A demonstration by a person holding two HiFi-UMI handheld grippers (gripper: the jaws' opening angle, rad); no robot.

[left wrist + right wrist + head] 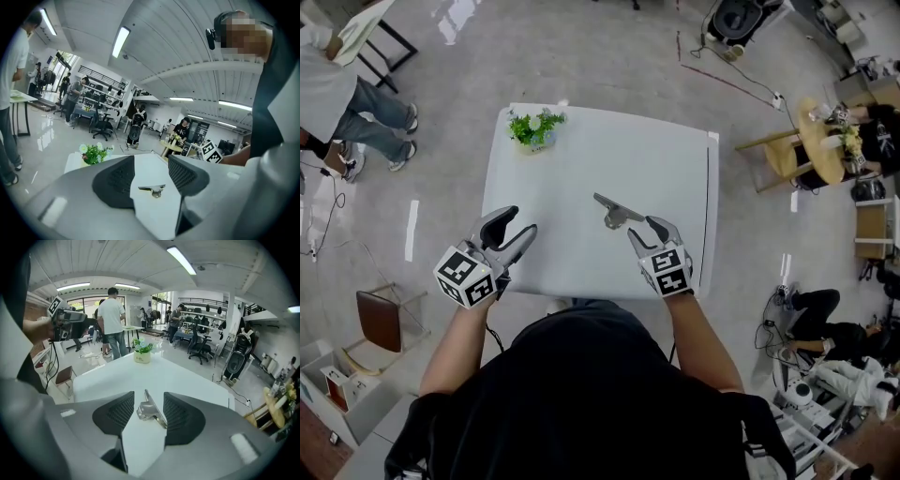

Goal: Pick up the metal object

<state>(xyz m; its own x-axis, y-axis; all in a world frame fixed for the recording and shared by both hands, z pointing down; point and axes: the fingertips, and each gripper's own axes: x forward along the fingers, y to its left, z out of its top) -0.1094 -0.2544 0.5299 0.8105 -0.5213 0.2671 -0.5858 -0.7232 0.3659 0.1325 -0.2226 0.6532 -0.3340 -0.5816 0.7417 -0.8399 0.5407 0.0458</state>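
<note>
Nearest the lens, the person's black-clad shoulders fill the lower head view, and both hand-held grippers reach over the white square table [581, 258]. Right gripper [643, 230]: jaws apart, empty, framing the small grey metal object [149, 409], a flat strip with a raised lug, which lies on the table just ahead, near its middle. Left gripper [520, 220]: jaws apart, empty, off to the side. The object is probably light, stiff and slippery on the smooth top; the raised lug offers the surest hold. The small green potted plant [534, 128] stands at the far corner, well apart; nothing obstructs the approach.
</note>
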